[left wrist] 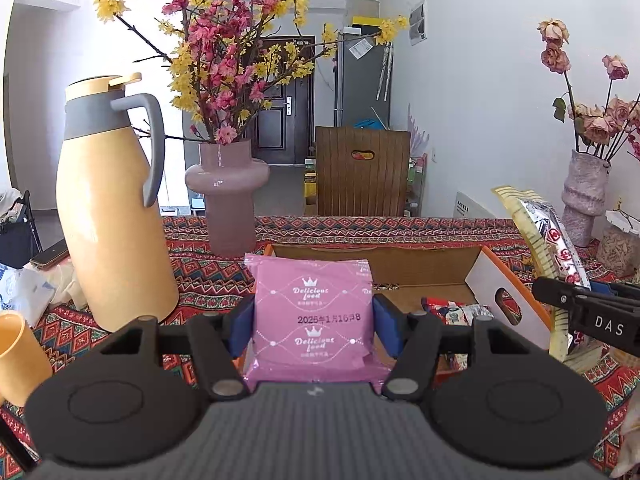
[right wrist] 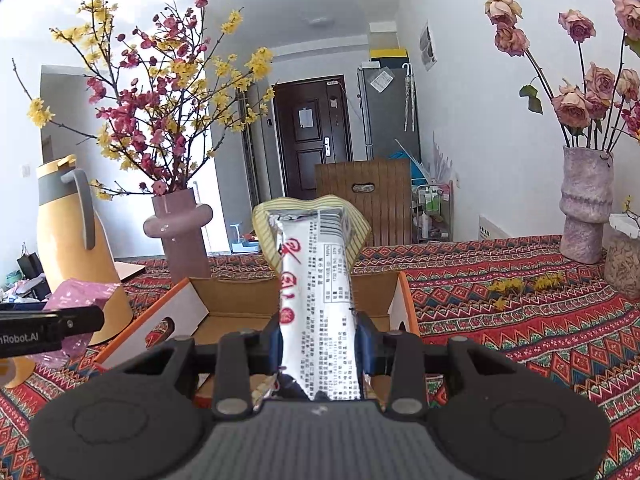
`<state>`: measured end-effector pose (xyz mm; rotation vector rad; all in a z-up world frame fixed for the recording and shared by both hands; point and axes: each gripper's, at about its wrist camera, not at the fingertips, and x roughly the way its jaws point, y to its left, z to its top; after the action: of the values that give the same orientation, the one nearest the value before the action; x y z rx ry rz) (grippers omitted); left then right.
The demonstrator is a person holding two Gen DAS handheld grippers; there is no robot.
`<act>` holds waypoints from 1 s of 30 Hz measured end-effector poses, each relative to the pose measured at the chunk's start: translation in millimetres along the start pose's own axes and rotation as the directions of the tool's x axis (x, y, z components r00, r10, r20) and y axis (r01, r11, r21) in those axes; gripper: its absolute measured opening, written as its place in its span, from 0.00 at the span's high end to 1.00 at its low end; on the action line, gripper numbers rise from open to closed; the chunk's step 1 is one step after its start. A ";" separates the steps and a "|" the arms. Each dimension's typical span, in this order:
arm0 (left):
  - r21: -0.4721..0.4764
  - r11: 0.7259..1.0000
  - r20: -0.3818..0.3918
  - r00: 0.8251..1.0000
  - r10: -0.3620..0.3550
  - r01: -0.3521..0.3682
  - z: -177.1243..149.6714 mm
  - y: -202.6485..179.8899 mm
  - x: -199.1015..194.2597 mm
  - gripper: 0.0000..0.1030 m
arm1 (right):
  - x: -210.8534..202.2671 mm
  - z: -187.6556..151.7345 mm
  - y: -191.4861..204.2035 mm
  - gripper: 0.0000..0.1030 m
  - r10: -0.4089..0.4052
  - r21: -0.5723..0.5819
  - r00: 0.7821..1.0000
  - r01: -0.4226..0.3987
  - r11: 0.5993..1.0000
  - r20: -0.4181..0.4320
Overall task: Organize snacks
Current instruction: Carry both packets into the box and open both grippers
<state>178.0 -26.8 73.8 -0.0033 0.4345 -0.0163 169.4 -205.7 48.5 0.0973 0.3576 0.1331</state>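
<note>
My left gripper (left wrist: pixel 314 320) is shut on a pink snack packet (left wrist: pixel 312 312) printed "Delicious food", held upright above the near side of an open cardboard box (left wrist: pixel 400 268). Its blue pads press both edges of the packet. My right gripper (right wrist: pixel 318 340) is shut on a long white snack bag (right wrist: pixel 316 280) with red characters and a striped yellow top, standing upright over the same cardboard box (right wrist: pixel 240 304). In the left wrist view that white bag (left wrist: pixel 548 240) and the right gripper (left wrist: pixel 560 300) show at the right edge. A few packaged snacks (left wrist: pixel 456 312) lie inside the box.
A yellow thermos jug (left wrist: pixel 108 216) and a mauve vase of blossom branches (left wrist: pixel 228 196) stand left of the box on the patterned tablecloth (right wrist: pixel 520 320). A yellow cup (left wrist: pixel 18 356) sits at the near left. A rough pink vase of dried roses (right wrist: pixel 584 208) stands at right. A wooden chair (left wrist: pixel 362 172) is behind.
</note>
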 end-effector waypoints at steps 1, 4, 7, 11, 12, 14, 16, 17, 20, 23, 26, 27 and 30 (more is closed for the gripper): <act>-0.002 1.000 0.000 1.000 0.003 -0.003 2.6 -0.4 5.2 0.40 | 6.1 2.1 -0.3 0.66 -0.002 0.000 1.000 0.002 1.000 -0.001; -0.012 0.999 -0.003 0.999 0.032 -0.032 8.5 0.2 24.3 0.40 | 29.8 6.9 -0.8 0.66 -0.015 -0.004 1.000 0.015 1.000 -0.017; -0.040 0.998 -0.025 0.998 0.055 -0.056 12.3 4.7 47.9 0.40 | 54.4 8.1 -3.1 0.65 -0.031 0.012 0.999 0.031 0.999 -0.042; -0.068 0.995 -0.046 0.997 0.064 -0.067 9.2 9.5 74.4 0.40 | 78.6 -0.9 -8.3 0.66 -0.042 0.034 0.997 0.044 0.998 -0.069; -0.070 0.995 -0.047 0.997 0.060 -0.064 6.7 9.9 79.7 0.40 | 82.8 -4.5 -9.8 0.66 -0.043 0.037 0.996 0.046 0.998 -0.080; -0.074 0.996 -0.045 0.998 0.053 -0.056 -0.5 10.9 88.1 0.40 | 89.1 -9.1 -13.3 0.66 -0.041 0.045 0.994 0.046 0.998 -0.101; -0.061 0.996 -0.043 0.997 0.061 -0.064 -9.7 10.1 96.0 0.40 | 92.0 -12.5 -14.6 0.66 -0.042 0.045 0.993 0.048 0.998 -0.111; -0.049 0.997 -0.054 0.997 0.063 -0.066 -12.4 9.6 100.4 0.40 | 93.3 -13.9 -14.1 0.66 -0.044 0.041 0.992 0.049 0.998 -0.116; -0.059 0.996 -0.078 0.995 0.056 -0.061 -16.7 13.9 106.9 0.40 | 97.0 -18.6 -11.3 0.66 -0.053 0.023 0.990 0.056 0.998 -0.133; -0.058 0.996 -0.076 0.996 0.057 -0.061 -19.2 15.4 105.8 0.40 | 98.5 -21.9 -12.1 0.65 -0.063 0.025 0.987 0.067 0.997 -0.146; -0.060 0.996 -0.061 0.996 0.057 -0.061 -19.9 14.9 102.1 0.39 | 95.0 -23.2 -15.1 0.51 -0.057 0.044 0.987 0.065 0.997 -0.148; -0.059 0.996 -0.055 0.997 0.060 -0.063 -20.4 14.5 100.3 0.35 | 91.8 -23.3 -15.7 0.43 -0.058 0.049 0.989 0.066 0.997 -0.139; -0.061 0.995 -0.023 0.997 0.071 -0.073 -20.6 12.5 93.0 0.10 | 81.0 -21.5 -17.3 0.09 -0.055 0.061 0.994 0.061 0.996 -0.099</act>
<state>253.8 -15.8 16.0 -0.0485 0.4561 0.0682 238.9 -209.3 -1.3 0.1440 0.4616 0.0687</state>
